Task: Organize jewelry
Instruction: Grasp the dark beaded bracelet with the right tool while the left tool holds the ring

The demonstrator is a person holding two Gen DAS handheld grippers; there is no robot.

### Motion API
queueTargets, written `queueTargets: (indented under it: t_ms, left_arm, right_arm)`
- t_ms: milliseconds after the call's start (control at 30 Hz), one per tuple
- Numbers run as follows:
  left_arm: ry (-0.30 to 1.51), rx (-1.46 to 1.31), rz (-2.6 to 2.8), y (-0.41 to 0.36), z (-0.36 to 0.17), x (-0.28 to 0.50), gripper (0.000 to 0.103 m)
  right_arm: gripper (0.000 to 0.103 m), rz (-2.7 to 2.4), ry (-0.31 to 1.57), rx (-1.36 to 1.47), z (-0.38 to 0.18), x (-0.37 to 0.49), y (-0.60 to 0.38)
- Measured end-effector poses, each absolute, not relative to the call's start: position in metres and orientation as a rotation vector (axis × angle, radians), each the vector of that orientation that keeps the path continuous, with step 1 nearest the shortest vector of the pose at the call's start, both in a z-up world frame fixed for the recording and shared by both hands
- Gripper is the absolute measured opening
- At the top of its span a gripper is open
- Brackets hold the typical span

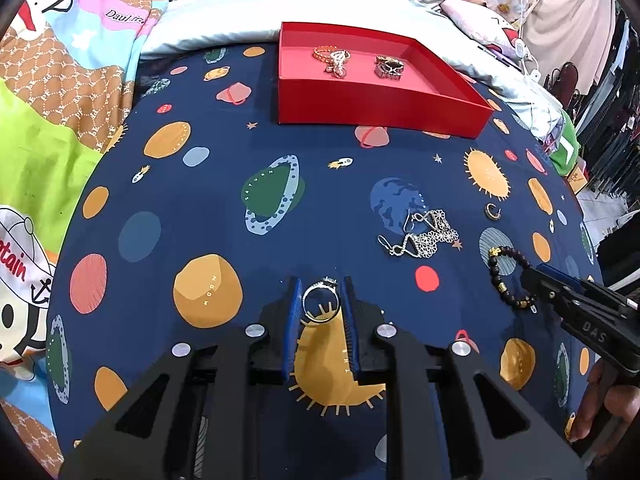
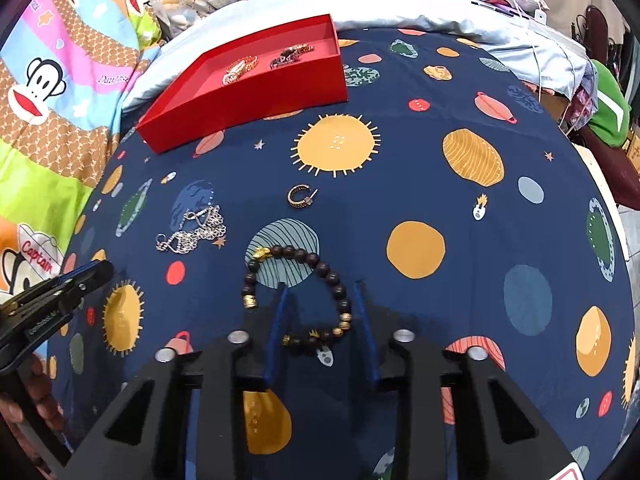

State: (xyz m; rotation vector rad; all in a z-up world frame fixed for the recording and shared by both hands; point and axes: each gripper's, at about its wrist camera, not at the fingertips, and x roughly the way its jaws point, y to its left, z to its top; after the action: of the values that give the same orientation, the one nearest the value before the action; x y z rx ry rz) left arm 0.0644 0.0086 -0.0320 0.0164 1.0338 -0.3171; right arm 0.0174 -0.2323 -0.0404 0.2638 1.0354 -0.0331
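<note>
My left gripper [image 1: 321, 286] is shut on a silver ring [image 1: 321, 304], held just above the navy planet-print sheet. My right gripper [image 2: 321, 292] is open, its blue fingers on either side of the near part of a dark bead bracelet [image 2: 316, 300] with gold beads, lying on the sheet; the bracelet also shows in the left wrist view [image 1: 505, 276]. A red tray [image 1: 384, 108] at the far side holds a gold bracelet with pearls [image 1: 333, 58] and a dark watch [image 1: 389, 66]. Silver flower earrings [image 1: 420, 236] and a small hoop earring [image 1: 491, 211] lie loose on the sheet.
A pale blue pillow [image 1: 224, 24] lies behind the tray. Cartoon-print bedding [image 1: 52, 92] is piled to the left. Green cloth [image 2: 608, 104] and clutter sit at the far right, past the bed's edge. The right gripper also shows in the left wrist view [image 1: 532, 276].
</note>
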Motion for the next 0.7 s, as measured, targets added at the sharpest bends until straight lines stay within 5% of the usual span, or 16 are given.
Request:
queueTargets:
  t_ms: [233, 700]
  left_arm:
    - [1.039, 0.016, -0.321, 0.008, -0.033, 0.065, 0.019]
    - [1.042, 0.026, -0.326, 0.001, -0.021, 0.068, 0.019]
  right_arm:
    - [0.009, -0.056, 1.031, 0.233, -0.043, 0.020, -0.233]
    - [0.007, -0.012, 0.964, 0.291, -0.006, 0.012, -0.231]
